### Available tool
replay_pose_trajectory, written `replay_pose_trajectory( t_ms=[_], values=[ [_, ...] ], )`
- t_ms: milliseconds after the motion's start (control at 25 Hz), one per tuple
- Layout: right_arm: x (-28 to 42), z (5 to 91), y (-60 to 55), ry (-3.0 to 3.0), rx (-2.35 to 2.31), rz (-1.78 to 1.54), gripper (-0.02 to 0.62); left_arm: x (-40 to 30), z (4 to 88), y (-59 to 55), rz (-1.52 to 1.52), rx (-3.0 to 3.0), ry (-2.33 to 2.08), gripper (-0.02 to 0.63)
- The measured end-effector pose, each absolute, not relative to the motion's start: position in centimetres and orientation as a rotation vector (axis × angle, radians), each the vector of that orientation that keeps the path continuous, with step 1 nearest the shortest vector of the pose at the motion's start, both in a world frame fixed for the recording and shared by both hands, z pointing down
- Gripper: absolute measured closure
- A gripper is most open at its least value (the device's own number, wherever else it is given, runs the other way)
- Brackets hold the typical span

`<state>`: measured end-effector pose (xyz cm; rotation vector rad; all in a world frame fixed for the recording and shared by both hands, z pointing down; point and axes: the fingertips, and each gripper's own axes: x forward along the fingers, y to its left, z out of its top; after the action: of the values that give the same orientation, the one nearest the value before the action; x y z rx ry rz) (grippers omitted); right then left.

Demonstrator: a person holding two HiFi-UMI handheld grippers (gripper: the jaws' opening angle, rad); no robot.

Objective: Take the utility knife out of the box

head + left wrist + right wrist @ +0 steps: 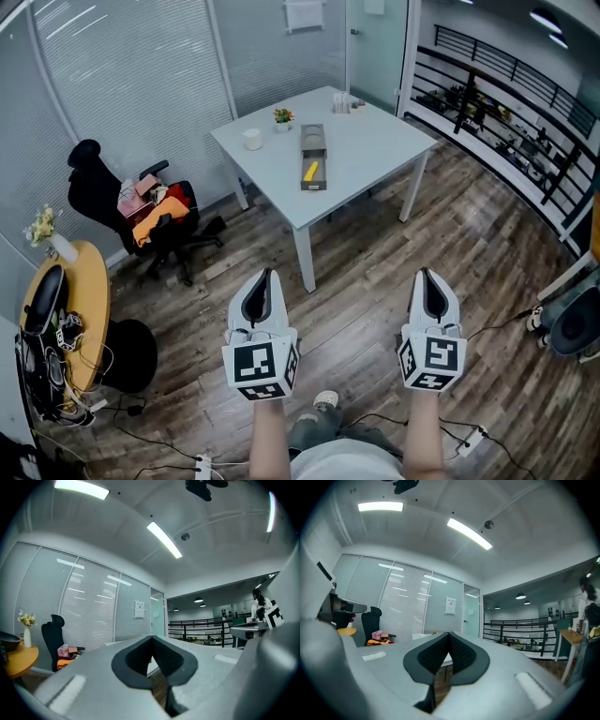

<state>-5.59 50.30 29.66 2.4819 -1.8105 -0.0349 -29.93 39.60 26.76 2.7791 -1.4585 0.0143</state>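
A long grey box (313,170) lies on the white table (375,150) far ahead, with a yellow utility knife (311,171) inside it. My left gripper (265,274) and right gripper (427,275) are held low over the wooden floor, well short of the table. Both are shut with nothing between the jaws. In the left gripper view the left gripper's tips (151,638) meet, and in the right gripper view the right gripper's tips (448,633) meet. The gripper views point level across the room, and the box does not show in them.
On the table stand a white cup (252,140), a small potted plant (283,117) and small items at the far corner (341,104). A black office chair (141,206) with clothes stands left, a round wooden table (70,314) further left. Cables (141,433) lie on the floor; a railing (506,103) runs right.
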Motion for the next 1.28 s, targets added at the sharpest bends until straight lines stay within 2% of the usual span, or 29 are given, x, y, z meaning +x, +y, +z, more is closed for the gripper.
replay_pose_trajectory(
  t_ms=[360,520,680,800,1280],
  values=[
    [-5.1,30.4,46.3,-1.773,2.520,-0.019,0.586,-29.5,27.4,34.3,0.002,2.802,-1.407,0.606],
    [-4.8,30.7,45.0,-1.758,2.531,-0.007,0.586,-28.9,27.5,32.3,-0.003,2.831,-1.363,0.521],
    [-4.2,30.8,44.1,-1.728,2.536,0.003,0.586,-28.2,27.6,30.8,-0.013,2.828,-1.349,0.350],
    [-3.6,31.0,43.5,-1.714,2.535,0.010,0.586,-27.8,27.6,29.9,-0.034,2.819,-1.348,0.283],
    [0.5,32.0,37.4,-1.750,2.506,0.043,0.586,-24.8,29.2,24.6,0.011,2.768,-1.411,0.262]
  ],
)
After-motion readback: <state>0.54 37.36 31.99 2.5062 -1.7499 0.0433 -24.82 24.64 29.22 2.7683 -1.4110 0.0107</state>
